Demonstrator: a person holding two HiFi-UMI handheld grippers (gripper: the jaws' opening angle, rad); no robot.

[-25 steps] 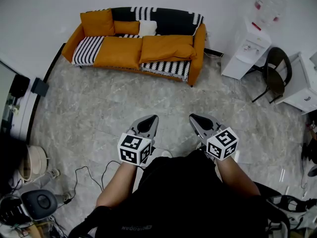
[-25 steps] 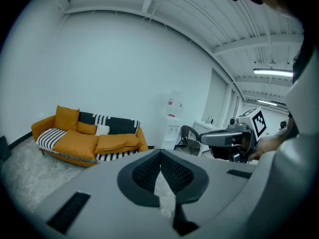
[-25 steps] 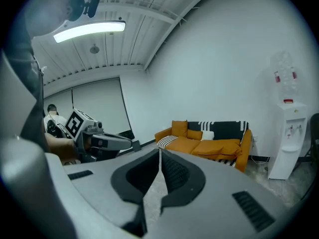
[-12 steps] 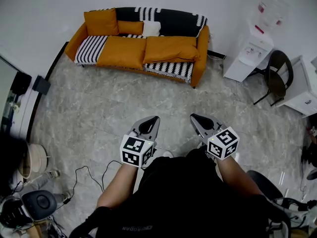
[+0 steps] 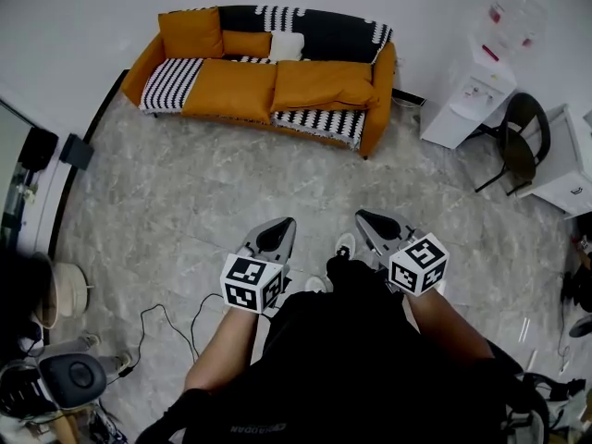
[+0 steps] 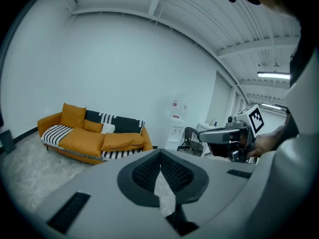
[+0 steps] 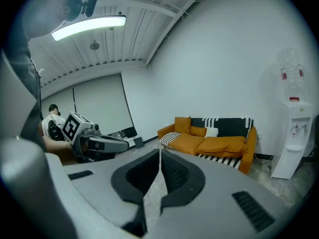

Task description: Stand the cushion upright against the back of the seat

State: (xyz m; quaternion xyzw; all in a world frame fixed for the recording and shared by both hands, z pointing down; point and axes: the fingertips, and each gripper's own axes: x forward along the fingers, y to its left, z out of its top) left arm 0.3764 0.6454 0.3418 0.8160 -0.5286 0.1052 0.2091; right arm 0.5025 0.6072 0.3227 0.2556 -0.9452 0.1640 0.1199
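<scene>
An orange sofa (image 5: 268, 72) with a black-and-white striped throw stands against the far wall. A large orange cushion (image 5: 322, 84) lies flat on its right seat, and another (image 5: 231, 89) lies on the middle seat. One orange cushion (image 5: 191, 32) stands upright at the back left, next to a small orange one (image 5: 247, 43) and a white one (image 5: 287, 46). My left gripper (image 5: 285, 222) and right gripper (image 5: 361, 215) hover over the floor well short of the sofa, both shut and empty. The sofa (image 6: 94, 138) shows far off in the left gripper view and likewise, sofa (image 7: 209, 141), in the right gripper view.
A white water dispenser (image 5: 467, 95), a dark chair (image 5: 518, 137) and a white cabinet (image 5: 569, 160) stand to the sofa's right. Cables (image 5: 166, 326) and a black device (image 5: 74, 377) lie on the floor at the near left. Grey marble floor (image 5: 231, 192) stretches between me and the sofa.
The view has shifted slightly toward the sofa, and a shoe now shows between the two grippers. Both grippers stay shut and empty.
</scene>
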